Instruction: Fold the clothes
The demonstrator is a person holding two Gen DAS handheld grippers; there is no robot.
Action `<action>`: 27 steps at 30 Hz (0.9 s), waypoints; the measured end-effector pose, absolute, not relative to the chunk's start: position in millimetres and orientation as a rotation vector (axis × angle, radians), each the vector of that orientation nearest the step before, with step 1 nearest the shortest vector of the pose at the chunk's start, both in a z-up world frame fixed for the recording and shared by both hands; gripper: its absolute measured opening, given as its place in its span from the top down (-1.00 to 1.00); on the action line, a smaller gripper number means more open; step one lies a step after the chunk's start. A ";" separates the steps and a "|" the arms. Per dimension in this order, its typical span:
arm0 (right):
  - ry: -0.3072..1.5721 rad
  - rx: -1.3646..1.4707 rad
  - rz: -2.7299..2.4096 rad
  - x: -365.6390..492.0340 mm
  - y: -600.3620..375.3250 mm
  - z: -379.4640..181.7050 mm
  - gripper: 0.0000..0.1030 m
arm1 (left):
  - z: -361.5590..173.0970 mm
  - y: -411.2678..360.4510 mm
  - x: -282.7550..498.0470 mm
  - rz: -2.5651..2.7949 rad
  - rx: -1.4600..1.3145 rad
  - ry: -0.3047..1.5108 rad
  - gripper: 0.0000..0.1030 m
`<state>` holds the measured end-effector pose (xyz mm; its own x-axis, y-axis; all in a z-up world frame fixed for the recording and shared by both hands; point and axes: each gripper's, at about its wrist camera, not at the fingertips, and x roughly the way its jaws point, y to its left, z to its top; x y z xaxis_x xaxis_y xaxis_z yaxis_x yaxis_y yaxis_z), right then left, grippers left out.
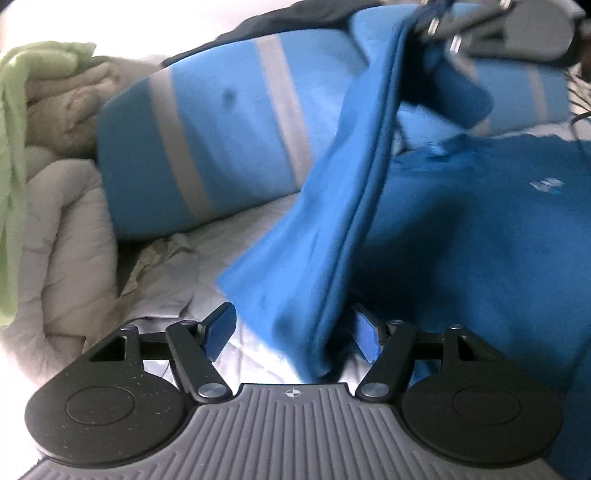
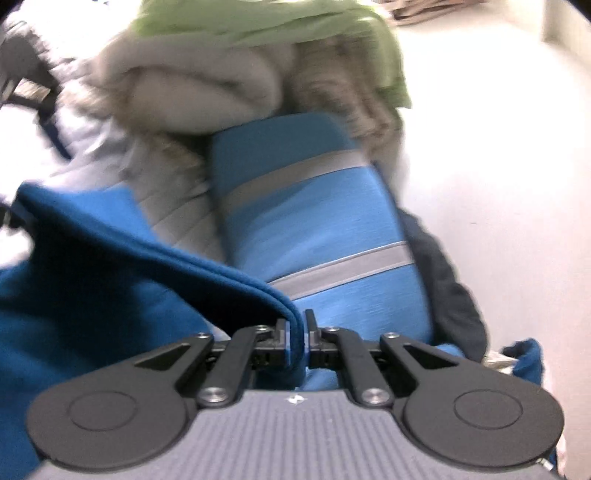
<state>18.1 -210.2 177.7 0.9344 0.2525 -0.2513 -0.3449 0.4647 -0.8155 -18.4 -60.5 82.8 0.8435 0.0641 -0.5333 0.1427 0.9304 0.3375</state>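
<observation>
A blue shirt (image 1: 480, 229) with a small white chest logo lies spread on a pale quilted bed. One side of it is lifted into a hanging fold (image 1: 332, 229) that runs up to my right gripper (image 1: 439, 26) at the top right. In the right wrist view my right gripper (image 2: 295, 341) is shut on the doubled blue edge (image 2: 184, 266). My left gripper (image 1: 293, 332) stands open low over the bed. The hanging fold's lower end drops between its blue pads (image 1: 221, 330) without being pinched.
A blue pillow with grey stripes (image 1: 207, 147) lies behind the shirt. Beige bedding (image 1: 62, 206) and a light green cloth (image 1: 14, 147) are heaped at the left. A dark garment (image 2: 450, 273) lies beside the pillow, against a white wall (image 2: 498, 166).
</observation>
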 end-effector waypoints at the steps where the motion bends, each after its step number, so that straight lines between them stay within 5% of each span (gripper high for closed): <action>1: 0.085 -1.012 0.350 19.4 -210.4 183.5 0.87 | 82.2 -61.3 -14.8 -0.030 0.379 0.568 -0.30; 12: 0.056 -0.945 0.202 32.0 -236.8 221.7 0.87 | 104.4 -35.4 12.3 -0.081 0.067 0.590 -0.38; 27: 0.210 -0.950 0.234 44.4 -274.6 217.6 0.85 | 56.7 -85.7 -5.4 -0.101 0.519 0.664 -0.39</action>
<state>44.4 -274.6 217.6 0.9544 0.1053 -0.2792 -0.2889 0.5602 -0.7763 -5.4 -85.7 56.7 0.7875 0.0732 -0.6119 0.2514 0.8684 0.4275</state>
